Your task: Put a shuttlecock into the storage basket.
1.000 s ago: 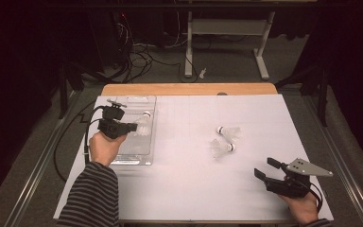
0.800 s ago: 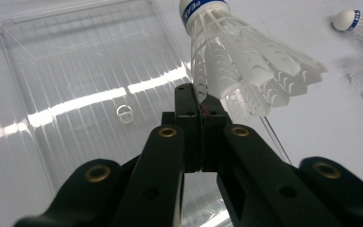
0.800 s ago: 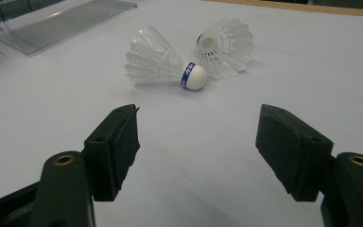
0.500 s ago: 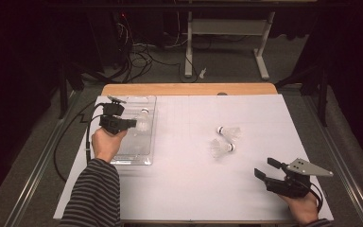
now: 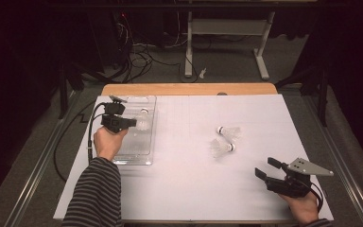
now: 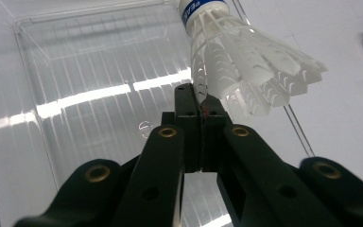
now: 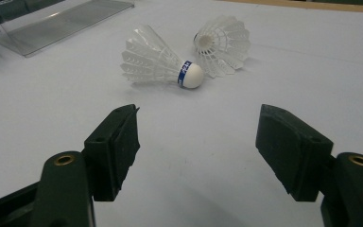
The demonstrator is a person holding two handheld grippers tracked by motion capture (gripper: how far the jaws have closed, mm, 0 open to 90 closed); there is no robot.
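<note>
Nearest the person, at the bottom right of the white surface (image 5: 189,189), the right claw (image 5: 266,169) rests low in the right hand (image 5: 305,208) with its jaws spread wide and nothing between them; a grey three-cornered plate sits on top of it. Just ahead of those open jaws, two white shuttlecocks lie on their sides, close together and well apart from the claw. The nearer shuttlecock (image 7: 158,62) has a blue band with white lettering around its cork, too small to read, and the farther shuttlecock (image 7: 223,43) turns its open feather skirt toward the right gripper view. Across the surface on the left, the left hand (image 5: 108,142) holds the left claw (image 5: 131,122) over a clear plastic tray (image 5: 137,158) that lies flat by the left edge. Its jaws are pressed together on the feather rim of a third shuttlecock (image 6: 236,61), which hangs above the tray's ribbed floor with its cork pointing away; the blue band there carries white letters, cut off by the frame and unreadable. Beyond the surface a wooden edge (image 5: 189,89) shows, then cables on the floor.
</note>
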